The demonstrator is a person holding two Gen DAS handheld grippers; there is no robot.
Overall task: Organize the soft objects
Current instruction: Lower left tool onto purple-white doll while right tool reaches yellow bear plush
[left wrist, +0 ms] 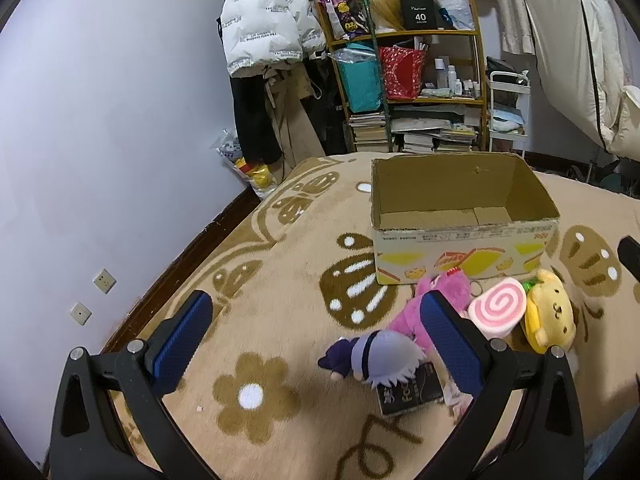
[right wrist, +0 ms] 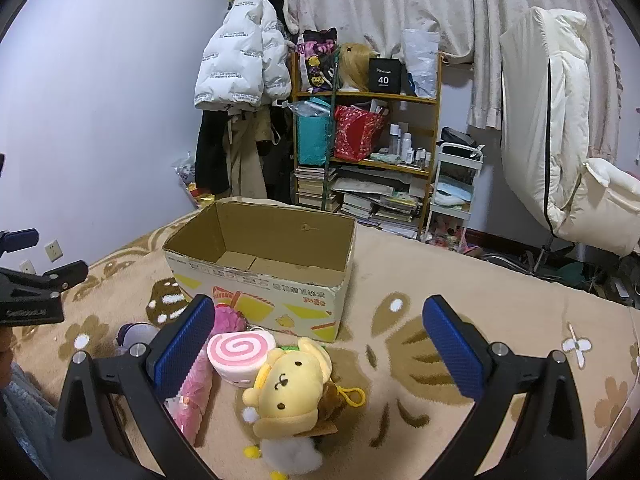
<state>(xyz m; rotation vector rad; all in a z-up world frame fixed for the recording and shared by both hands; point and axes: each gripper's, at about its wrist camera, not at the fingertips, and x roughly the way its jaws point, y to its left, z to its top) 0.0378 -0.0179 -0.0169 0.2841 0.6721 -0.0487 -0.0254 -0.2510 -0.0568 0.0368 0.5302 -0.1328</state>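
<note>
An open, empty cardboard box [left wrist: 460,236] stands on the beige patterned blanket [left wrist: 280,312]; it also shows in the right wrist view [right wrist: 260,280]. In front of it lie a yellow dog plush [right wrist: 292,388], a pink swirl roll plush [right wrist: 240,354], a pink plush [left wrist: 424,312] and a purple-hatted, grey-haired doll [left wrist: 376,356]. My left gripper [left wrist: 316,344] is open above the blanket, its right finger over the pink plush and doll. My right gripper [right wrist: 320,352] is open, with the yellow plush between and below its fingers. Neither holds anything.
A wooden shelf [right wrist: 364,140] with bags, books and bottles stands behind the bed, next to hanging coats [right wrist: 240,60]. A white cart [right wrist: 452,192] and a folded cream chair [right wrist: 560,168] are at the right. The wall [left wrist: 100,120] runs along the left.
</note>
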